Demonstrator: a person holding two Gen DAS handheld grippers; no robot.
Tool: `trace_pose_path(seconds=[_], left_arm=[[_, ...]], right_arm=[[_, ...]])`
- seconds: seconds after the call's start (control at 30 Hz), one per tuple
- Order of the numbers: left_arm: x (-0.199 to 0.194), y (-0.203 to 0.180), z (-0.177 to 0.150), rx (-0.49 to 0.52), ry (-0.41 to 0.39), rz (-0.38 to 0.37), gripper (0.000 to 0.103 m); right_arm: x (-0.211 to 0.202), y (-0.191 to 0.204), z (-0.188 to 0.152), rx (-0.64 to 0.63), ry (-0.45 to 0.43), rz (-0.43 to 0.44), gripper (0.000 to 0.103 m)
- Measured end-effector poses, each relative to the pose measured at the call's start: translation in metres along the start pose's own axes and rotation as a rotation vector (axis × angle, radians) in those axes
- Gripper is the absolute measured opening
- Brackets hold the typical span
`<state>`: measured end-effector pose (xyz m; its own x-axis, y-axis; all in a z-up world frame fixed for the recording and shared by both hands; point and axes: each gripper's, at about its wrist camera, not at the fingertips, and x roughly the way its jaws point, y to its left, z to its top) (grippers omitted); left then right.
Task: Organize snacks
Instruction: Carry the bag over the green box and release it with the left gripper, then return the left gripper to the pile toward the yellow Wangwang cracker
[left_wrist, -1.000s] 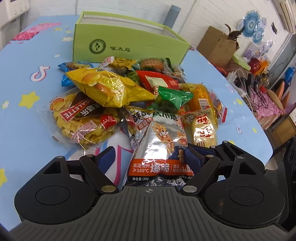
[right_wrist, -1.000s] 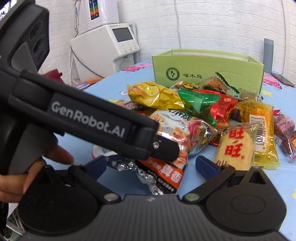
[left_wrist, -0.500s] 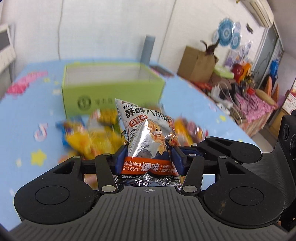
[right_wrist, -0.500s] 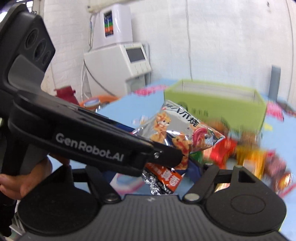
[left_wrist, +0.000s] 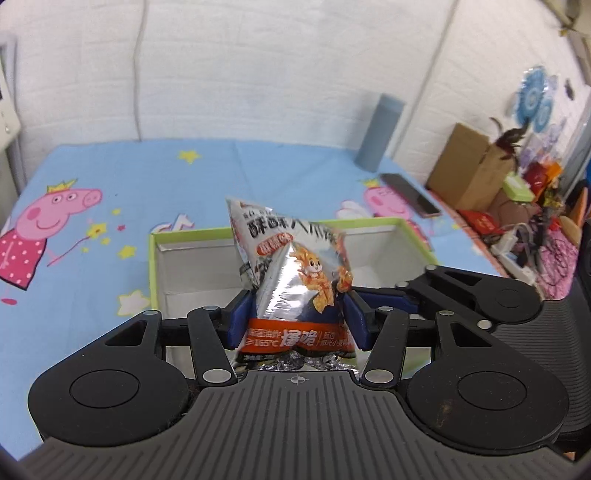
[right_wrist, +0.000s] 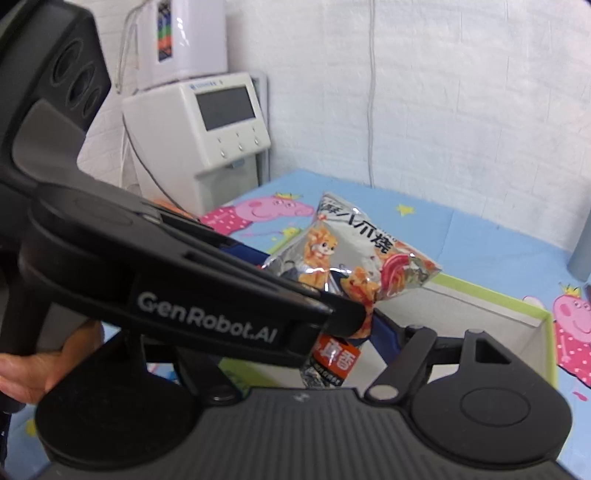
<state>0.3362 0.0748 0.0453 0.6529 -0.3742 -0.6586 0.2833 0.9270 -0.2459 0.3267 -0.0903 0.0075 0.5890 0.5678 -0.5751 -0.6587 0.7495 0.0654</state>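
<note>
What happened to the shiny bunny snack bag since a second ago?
The left gripper closed on the silver snack bag, lifted it off the snack pile and carried it over the open green box. The right gripper's jaws narrowed from wide open and are now opening; whether they touch the bag is unclear. The box stayed on the blue tablecloth, empty where visible.
</note>
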Motion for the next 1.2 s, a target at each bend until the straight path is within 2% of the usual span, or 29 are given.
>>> trace_pose_path(seconds=[0.03, 0.07, 0.13, 0.23, 0.3, 0.37, 0.43, 0.47, 0.63, 0.77, 0.87, 1.0, 1.13, 1.2], left_arm=[[0.005, 0.004, 0.001, -0.002, -0.003, 0.009, 0.049], [0.007, 0.008, 0.000, -0.006, -0.016, 0.011, 0.063], [0.002, 0.012, -0.002, -0.007, -0.061, 0.001, 0.077], [-0.008, 0.011, -0.007, 0.012, -0.100, 0.020, 0.078], [-0.015, 0.009, -0.010, 0.023, -0.115, 0.031, 0.078], [-0.023, 0.004, -0.013, 0.009, -0.129, 0.030, 0.078], [-0.032, 0.001, -0.017, -0.019, -0.139, 0.037, 0.079], [-0.038, -0.002, -0.020, -0.027, -0.147, 0.047, 0.079], [-0.076, -0.029, -0.051, 0.028, -0.209, 0.077, 0.087], [-0.100, -0.056, -0.085, 0.072, -0.153, -0.053, 0.087], [-0.112, -0.080, -0.119, 0.080, -0.128, -0.088, 0.091], [-0.121, -0.106, -0.169, 0.072, -0.085, -0.128, 0.091], [-0.122, -0.126, -0.213, 0.040, 0.006, -0.184, 0.081], [-0.121, -0.137, -0.223, 0.045, 0.033, -0.207, 0.078]], right_arm=[[0.008, -0.006, 0.000, 0.015, 0.010, 0.001, 0.095], [0.011, -0.013, -0.004, 0.037, 0.010, -0.005, 0.097], [0.010, -0.022, -0.006, 0.064, -0.014, 0.008, 0.099], [0.001, -0.026, -0.003, 0.112, -0.059, -0.048, 0.102], [-0.005, -0.027, -0.002, 0.145, -0.057, -0.084, 0.102], [-0.009, -0.028, -0.004, 0.167, -0.007, -0.076, 0.102], [-0.013, -0.028, -0.008, 0.156, 0.069, -0.017, 0.102], [-0.020, -0.028, -0.013, 0.168, 0.068, -0.011, 0.102], [-0.089, -0.017, -0.056, 0.162, -0.038, -0.138, 0.102], [-0.149, -0.009, -0.104, 0.231, -0.086, -0.162, 0.102], [-0.175, -0.001, -0.142, 0.308, -0.076, -0.144, 0.102], [-0.195, 0.028, -0.188, 0.353, -0.039, -0.172, 0.102], [-0.206, 0.059, -0.229, 0.383, -0.003, -0.201, 0.102], [-0.209, 0.071, -0.245, 0.371, 0.006, -0.215, 0.102]])
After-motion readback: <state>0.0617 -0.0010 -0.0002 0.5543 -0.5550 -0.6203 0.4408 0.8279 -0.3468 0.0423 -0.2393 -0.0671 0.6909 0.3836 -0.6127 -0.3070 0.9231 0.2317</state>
